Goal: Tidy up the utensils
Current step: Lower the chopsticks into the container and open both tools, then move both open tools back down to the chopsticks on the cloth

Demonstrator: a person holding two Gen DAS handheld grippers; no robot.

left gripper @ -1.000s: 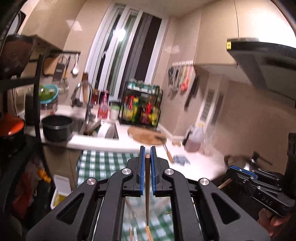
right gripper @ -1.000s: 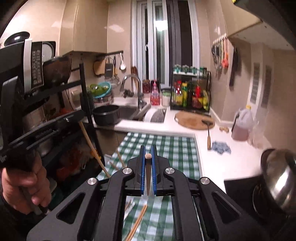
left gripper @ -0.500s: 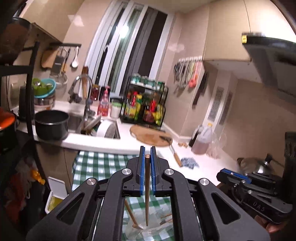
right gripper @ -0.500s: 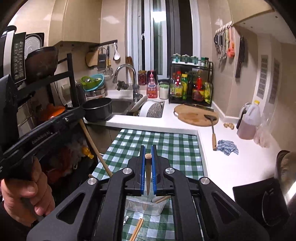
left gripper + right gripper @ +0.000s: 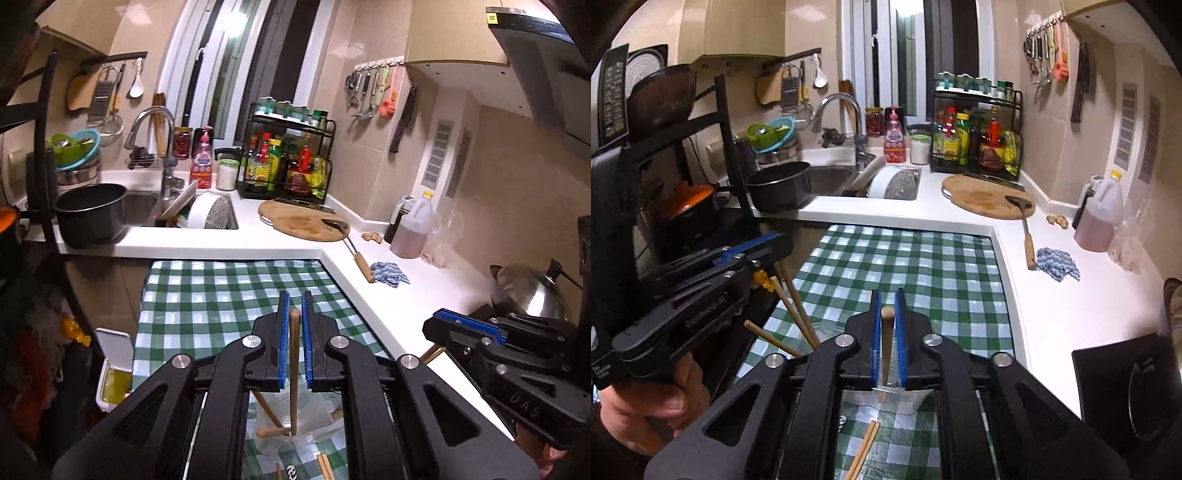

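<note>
Left hand-held gripper (image 5: 294, 334), clenched on a wooden chopstick (image 5: 294, 373) whose long axis runs along the fingers, tip hanging just over the clear plastic container (image 5: 291, 424) directly below. Right hand-held gripper (image 5: 887, 334), likewise grasping a round-ended wooden utensil (image 5: 886, 347), poised upright above the same container (image 5: 897, 398). Other wooden sticks (image 5: 792, 306) already lean inside it; a loose pair of chopsticks (image 5: 864, 452) lies flat on the green-checked bench (image 5: 923, 273), near the container. The coming move appears to be a release straight down; the left tip seems nearer the opening. White counter (image 5: 417, 280) lies beyond.
</note>
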